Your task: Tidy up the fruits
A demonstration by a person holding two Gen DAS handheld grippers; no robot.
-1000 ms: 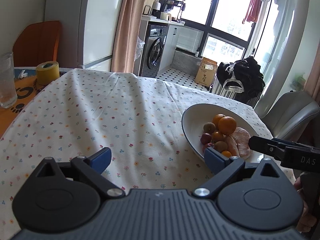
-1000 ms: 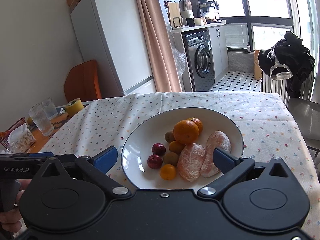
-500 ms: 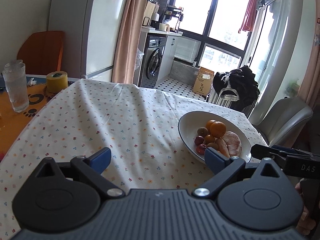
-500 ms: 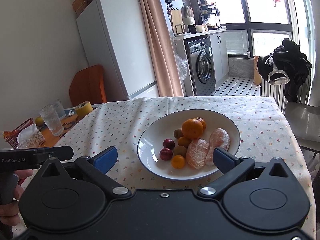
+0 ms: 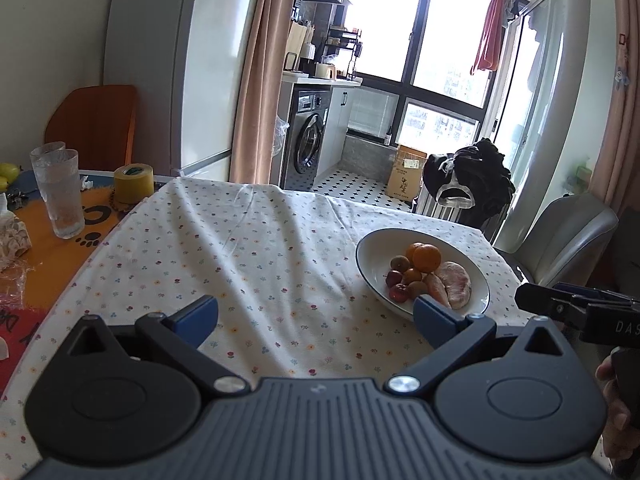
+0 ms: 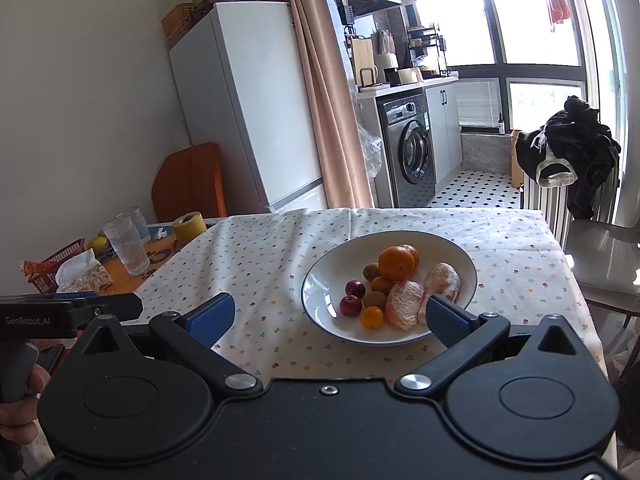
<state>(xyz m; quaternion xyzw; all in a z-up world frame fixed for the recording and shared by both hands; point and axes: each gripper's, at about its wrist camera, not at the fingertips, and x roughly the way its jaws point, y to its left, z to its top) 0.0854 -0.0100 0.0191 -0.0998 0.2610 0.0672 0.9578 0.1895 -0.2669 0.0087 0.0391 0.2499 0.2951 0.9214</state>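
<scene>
A white bowl [image 6: 328, 272] [image 5: 372, 248] on the flowered tablecloth holds an orange [image 6: 396, 263] [image 5: 426, 257], two peeled citrus halves [image 6: 406, 309], small red fruits [image 6: 355, 289], brown kiwi-like fruits and small orange fruits [image 6: 372, 317]. My right gripper [image 6: 330, 318] is open and empty, held back from the bowl's near rim. My left gripper [image 5: 316, 316] is open and empty too, above bare cloth to the left of the bowl. Each view shows the other gripper at its edge.
Left of the cloth stand drinking glasses [image 5: 60, 196], a yellow tape roll [image 5: 133, 183], a tissue pack and a red basket [image 6: 56, 262]. A grey chair [image 5: 568, 240] is at the right table edge. Fridge, curtain and washing machine lie beyond.
Both grippers have drawn back and risen from the table, so the bowl looks smaller and farther. Both stayed open and empty. The fruits have not moved.
</scene>
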